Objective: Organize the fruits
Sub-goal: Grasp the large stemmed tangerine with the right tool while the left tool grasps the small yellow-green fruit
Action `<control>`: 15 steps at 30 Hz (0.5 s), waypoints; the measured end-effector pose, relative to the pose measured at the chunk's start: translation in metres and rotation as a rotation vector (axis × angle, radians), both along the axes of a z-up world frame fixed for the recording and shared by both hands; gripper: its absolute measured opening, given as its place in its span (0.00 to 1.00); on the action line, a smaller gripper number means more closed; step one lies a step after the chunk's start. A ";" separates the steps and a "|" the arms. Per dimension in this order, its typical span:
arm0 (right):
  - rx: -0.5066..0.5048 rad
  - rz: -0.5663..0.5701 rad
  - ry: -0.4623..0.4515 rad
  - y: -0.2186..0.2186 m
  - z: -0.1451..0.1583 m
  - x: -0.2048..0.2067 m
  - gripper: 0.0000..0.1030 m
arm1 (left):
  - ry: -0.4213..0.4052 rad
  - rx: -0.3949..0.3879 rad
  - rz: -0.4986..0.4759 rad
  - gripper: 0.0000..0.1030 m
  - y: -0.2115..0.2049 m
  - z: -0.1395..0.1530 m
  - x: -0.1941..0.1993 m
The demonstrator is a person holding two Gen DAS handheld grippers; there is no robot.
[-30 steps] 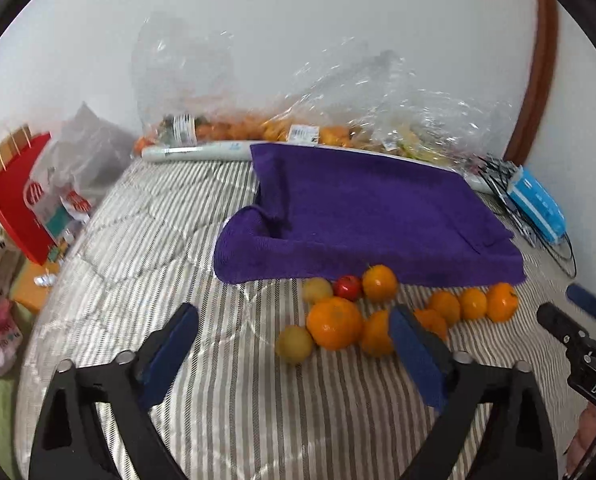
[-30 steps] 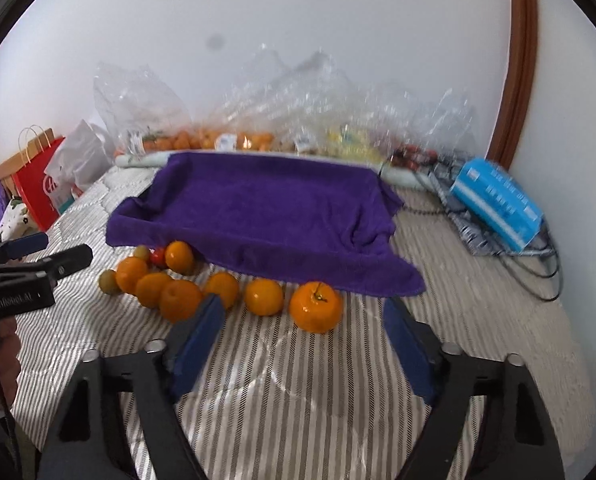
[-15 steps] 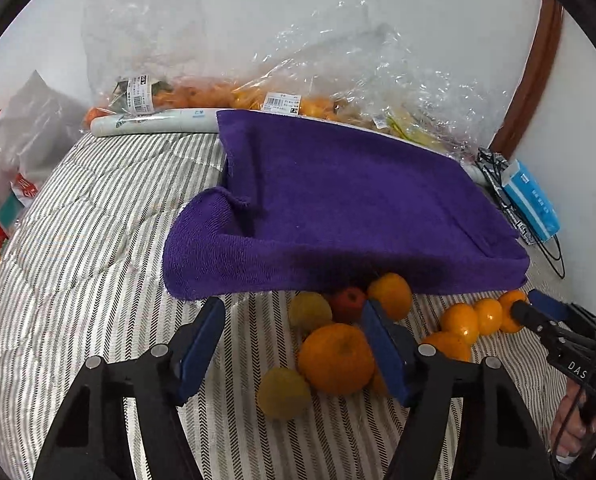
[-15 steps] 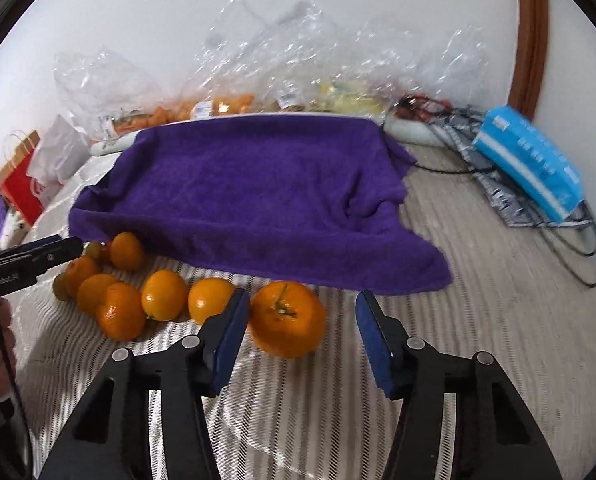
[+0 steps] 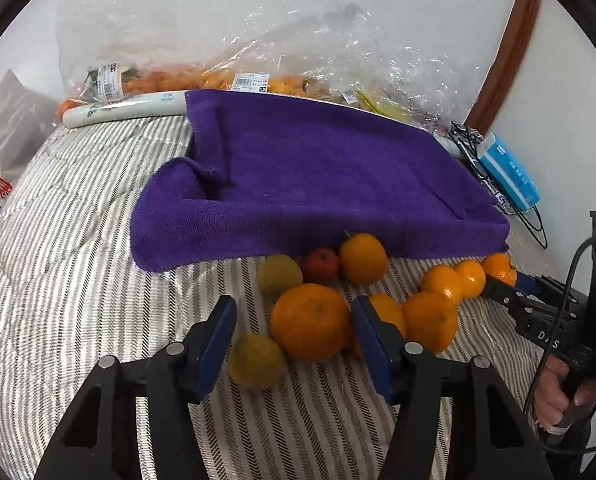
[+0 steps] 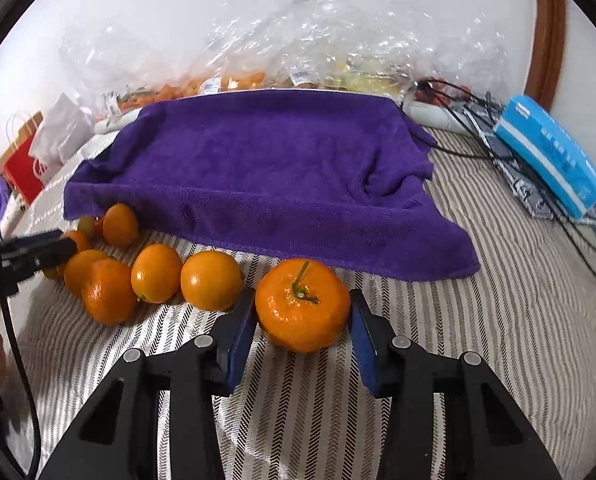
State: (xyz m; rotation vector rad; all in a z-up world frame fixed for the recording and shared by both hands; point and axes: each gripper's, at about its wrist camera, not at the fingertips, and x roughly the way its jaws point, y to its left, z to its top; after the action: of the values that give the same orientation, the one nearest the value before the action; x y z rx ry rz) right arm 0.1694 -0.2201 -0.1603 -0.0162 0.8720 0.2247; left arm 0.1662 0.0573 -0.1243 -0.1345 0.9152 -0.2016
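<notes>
Both grippers lower and narrower than second ago. Your right gripper (image 6: 302, 320): jaws closing, stemmed mandarin (image 6: 302, 305) dead centre between pads, on striped cover. Your left gripper (image 5: 293, 334): jaws closing, big orange (image 5: 310, 322) between, right pad touching, left pad apart.

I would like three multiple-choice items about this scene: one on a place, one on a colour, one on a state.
1. Where does the purple towel lie?
A. behind the fruits
B. under the fruits
C. in a bag

2. What colour is the box at the right?
A. red
B. blue
C. green

3. What sits between the pads of the right claw?
A. nothing
B. a yellowish fruit
C. the stemmed orange

Answers: 1 A, the fruits line its near edge; 2 B, blue with a white stripe; 3 C, the closing pads flank it.
</notes>
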 end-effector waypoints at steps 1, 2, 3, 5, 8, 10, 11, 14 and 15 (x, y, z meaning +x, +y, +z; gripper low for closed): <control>0.014 -0.010 0.004 -0.003 0.000 0.000 0.43 | 0.001 -0.007 -0.001 0.52 0.000 0.000 0.000; 0.021 -0.014 0.006 -0.004 -0.001 0.001 0.43 | 0.000 -0.015 -0.003 0.51 0.001 -0.001 0.000; 0.028 -0.016 0.008 -0.005 -0.002 0.002 0.43 | -0.003 -0.016 -0.001 0.51 0.001 -0.002 -0.001; 0.040 -0.018 0.014 -0.005 -0.003 0.002 0.43 | -0.006 -0.020 -0.002 0.50 0.002 -0.003 -0.001; 0.029 -0.021 0.009 -0.003 -0.003 0.001 0.43 | -0.002 -0.035 -0.011 0.50 0.004 -0.002 -0.002; 0.013 -0.019 0.010 0.000 -0.003 0.001 0.43 | -0.002 -0.039 -0.008 0.50 0.007 -0.001 -0.005; 0.010 -0.018 0.009 -0.001 -0.003 0.001 0.43 | -0.004 -0.051 -0.006 0.50 0.010 -0.001 -0.008; 0.006 -0.017 0.011 0.000 -0.003 0.002 0.43 | -0.008 -0.066 -0.001 0.50 0.016 -0.001 -0.013; 0.006 -0.017 0.011 0.000 -0.003 0.002 0.43 | -0.008 -0.071 -0.001 0.50 0.019 -0.001 -0.016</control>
State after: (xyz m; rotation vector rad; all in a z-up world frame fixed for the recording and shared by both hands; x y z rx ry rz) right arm 0.1713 -0.2205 -0.1634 -0.0025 0.8818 0.2114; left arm 0.1507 0.0758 -0.1252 -0.1987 0.9004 -0.2352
